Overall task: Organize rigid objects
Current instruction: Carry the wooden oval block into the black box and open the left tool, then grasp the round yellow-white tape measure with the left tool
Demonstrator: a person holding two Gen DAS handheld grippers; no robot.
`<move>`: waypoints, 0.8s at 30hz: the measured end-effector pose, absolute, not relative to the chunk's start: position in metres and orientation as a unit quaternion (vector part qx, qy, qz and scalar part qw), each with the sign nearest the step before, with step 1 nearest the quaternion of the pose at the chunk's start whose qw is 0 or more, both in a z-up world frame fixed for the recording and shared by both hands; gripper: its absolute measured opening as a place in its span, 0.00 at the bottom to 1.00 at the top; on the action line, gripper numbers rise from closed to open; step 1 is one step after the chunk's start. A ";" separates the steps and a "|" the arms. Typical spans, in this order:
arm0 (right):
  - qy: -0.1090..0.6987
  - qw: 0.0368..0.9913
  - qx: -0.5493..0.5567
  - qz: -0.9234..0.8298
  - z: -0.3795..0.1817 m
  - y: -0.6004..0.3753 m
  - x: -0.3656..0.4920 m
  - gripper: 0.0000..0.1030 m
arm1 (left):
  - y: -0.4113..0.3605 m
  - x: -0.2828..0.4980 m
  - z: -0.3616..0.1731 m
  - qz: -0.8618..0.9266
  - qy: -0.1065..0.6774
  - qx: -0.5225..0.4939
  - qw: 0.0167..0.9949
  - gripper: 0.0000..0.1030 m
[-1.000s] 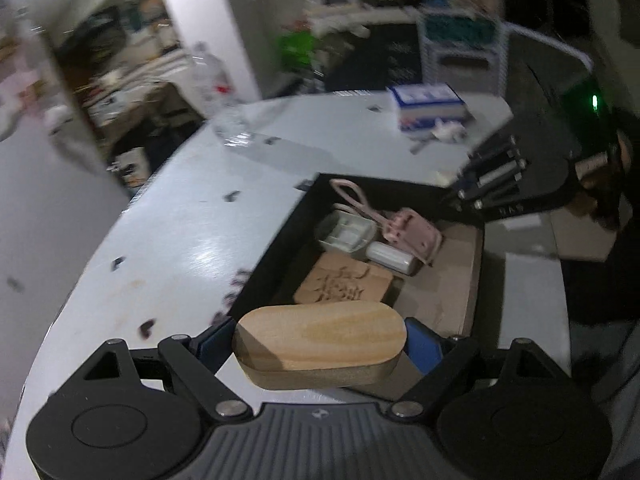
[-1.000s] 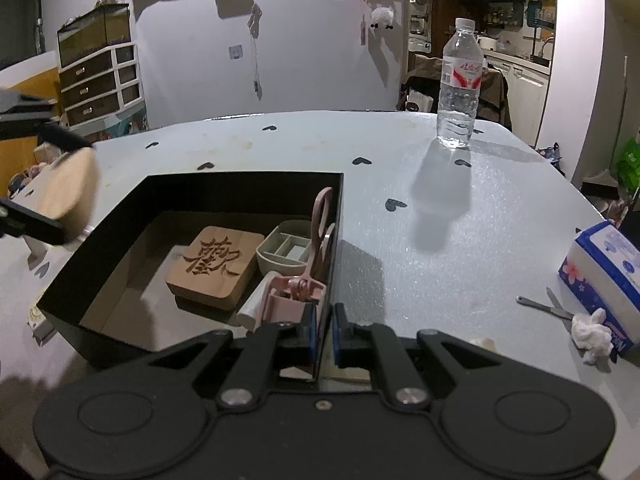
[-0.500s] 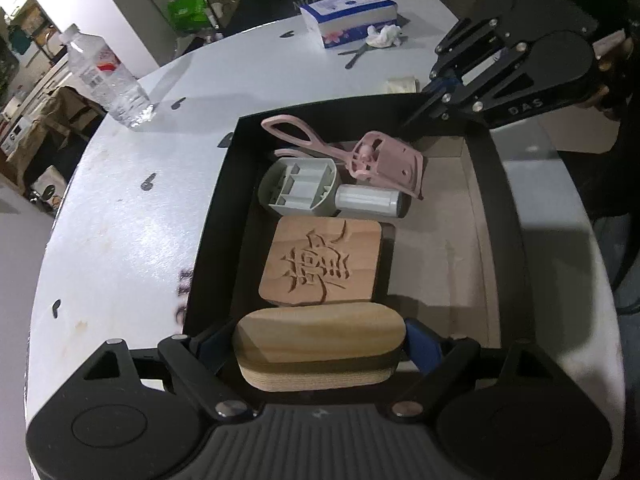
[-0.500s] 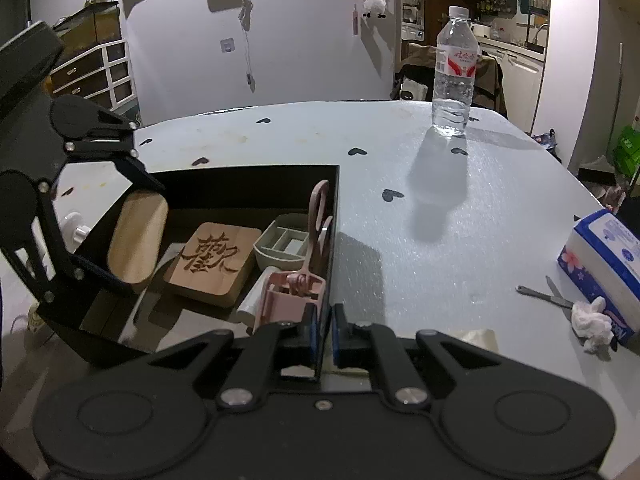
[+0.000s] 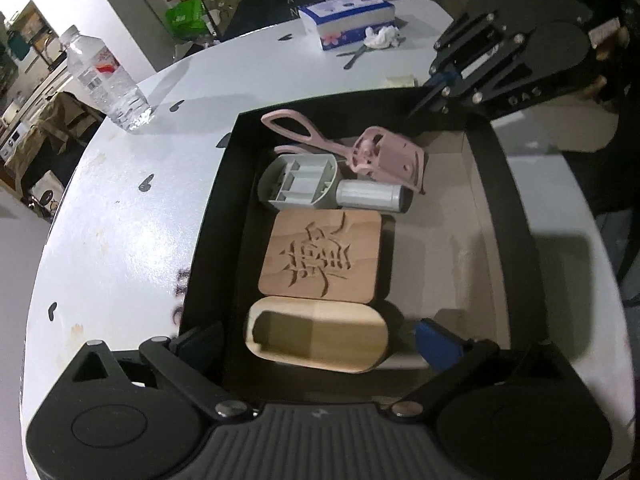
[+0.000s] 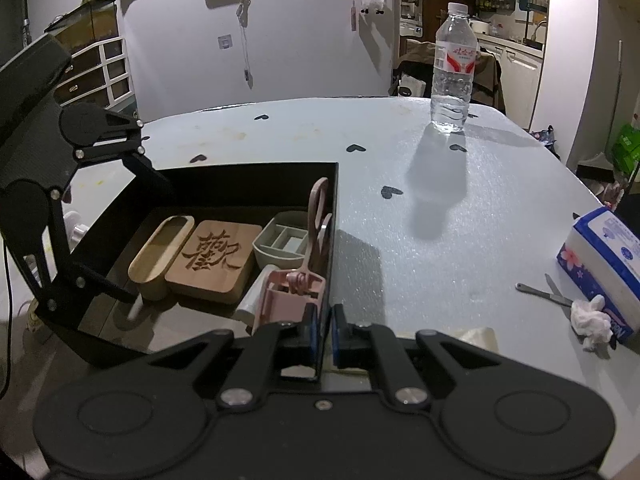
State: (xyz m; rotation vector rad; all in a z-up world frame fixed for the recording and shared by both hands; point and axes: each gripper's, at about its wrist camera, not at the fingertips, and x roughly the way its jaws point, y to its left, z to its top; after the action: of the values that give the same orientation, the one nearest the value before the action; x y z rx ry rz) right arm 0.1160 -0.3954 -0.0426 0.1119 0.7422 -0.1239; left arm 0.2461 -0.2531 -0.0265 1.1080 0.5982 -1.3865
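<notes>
A black box (image 5: 516, 216) (image 6: 248, 170) holds a wooden oval tray (image 5: 316, 338) (image 6: 160, 246), a carved wooden square (image 5: 320, 256) (image 6: 218, 254), a grey divided tray (image 5: 300, 184) (image 6: 282, 240), a white cylinder (image 5: 370, 196) and a pink eyelash curler (image 5: 376, 152) (image 6: 308, 264). My left gripper (image 5: 316, 340) is open, its fingers apart on either side of the oval tray, which lies on the box floor. My right gripper (image 6: 323, 330) is shut on the box's near wall, by the corner.
On the white table (image 6: 440, 240) stand a water bottle (image 6: 452, 76) (image 5: 104, 80) and a tissue box (image 6: 604, 264) (image 5: 348, 18), with metal tweezers (image 6: 540, 296) and a crumpled tissue (image 6: 592, 318) beside it.
My left gripper carried the oval tray over the box, lowered it beside the carved square and opened; the tray now lies free. My right gripper stayed shut on the box wall.
</notes>
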 end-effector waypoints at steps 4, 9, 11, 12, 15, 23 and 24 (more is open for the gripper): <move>0.363 0.928 0.054 -0.062 -0.043 -0.395 0.116 0.07 | -0.248 0.243 -0.020 -0.590 0.260 0.465 0.607 0.98; 0.362 0.928 0.057 -0.062 -0.043 -0.395 0.116 0.07 | -0.238 0.236 -0.004 -0.581 0.250 0.440 0.637 0.99; 0.361 0.929 0.058 -0.062 -0.043 -0.395 0.116 0.07 | -0.234 0.233 0.003 -0.582 0.253 0.420 0.649 0.99; 0.361 0.929 0.058 -0.062 -0.043 -0.395 0.115 0.07 | -0.232 0.231 0.006 -0.581 0.253 0.409 0.657 1.00; 0.359 0.929 0.061 -0.063 -0.043 -0.395 0.115 0.07 | -0.226 0.223 0.014 -0.571 0.252 0.381 0.683 1.00; 0.354 0.931 0.064 -0.066 -0.044 -0.395 0.113 0.07 | -0.202 0.200 0.026 -0.538 0.263 0.300 0.743 1.00; 0.354 0.931 0.062 -0.066 -0.044 -0.395 0.113 0.07 | -0.200 0.199 0.026 -0.532 0.264 0.291 0.750 1.00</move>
State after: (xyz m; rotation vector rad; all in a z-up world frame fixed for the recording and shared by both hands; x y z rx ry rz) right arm 0.1130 -0.3953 -0.0440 0.1274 0.7238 -0.1351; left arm 0.1987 -0.1996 0.0263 0.6363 0.5759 -1.1631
